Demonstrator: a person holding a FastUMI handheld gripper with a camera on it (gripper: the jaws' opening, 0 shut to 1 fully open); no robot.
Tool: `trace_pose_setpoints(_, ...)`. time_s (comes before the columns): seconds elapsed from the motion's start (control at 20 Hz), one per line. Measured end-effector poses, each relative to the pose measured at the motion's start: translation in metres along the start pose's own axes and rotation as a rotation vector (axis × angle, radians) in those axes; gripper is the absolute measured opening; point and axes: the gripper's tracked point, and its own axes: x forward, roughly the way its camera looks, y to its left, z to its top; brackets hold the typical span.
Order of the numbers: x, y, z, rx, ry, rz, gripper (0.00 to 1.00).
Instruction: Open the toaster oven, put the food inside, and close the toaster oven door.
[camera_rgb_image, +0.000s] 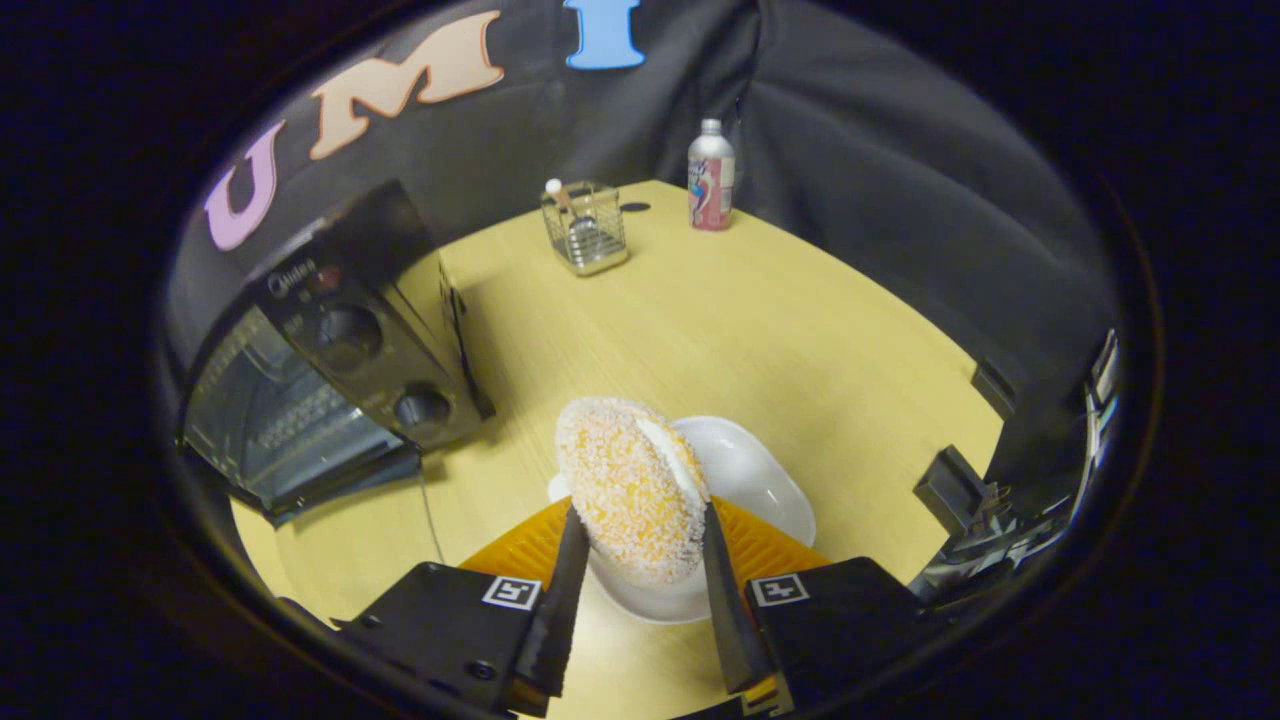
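Note:
An orange pastry (628, 487) dusted with white flakes, a cream seam along one side, stands on edge between my two fingers. My gripper (638, 535) is shut on it, one finger pressing each side. It hangs just above a white dish (760, 478) on the yellow table (760, 330). To the left, beyond the fingers, stands the black toaster oven (340, 370) with two knobs on its front panel. Its glass door (270, 420) looks lowered open, with the inner rack showing through it.
A wire holder (586, 228) with a utensil in it stands at the far side of the table. A bottle (711, 176) with a red label is to its right. Dark equipment (1000, 500) crowds the table's right edge.

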Motion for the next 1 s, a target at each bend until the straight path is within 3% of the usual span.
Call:
trace_pose_setpoints(0.6,-0.072,0.091,0.051,0.258,-0.153,0.213,0.61)
trace_pose_setpoints(1.0,-0.096,0.147,0.034,0.440,-0.120,0.353,0.61)
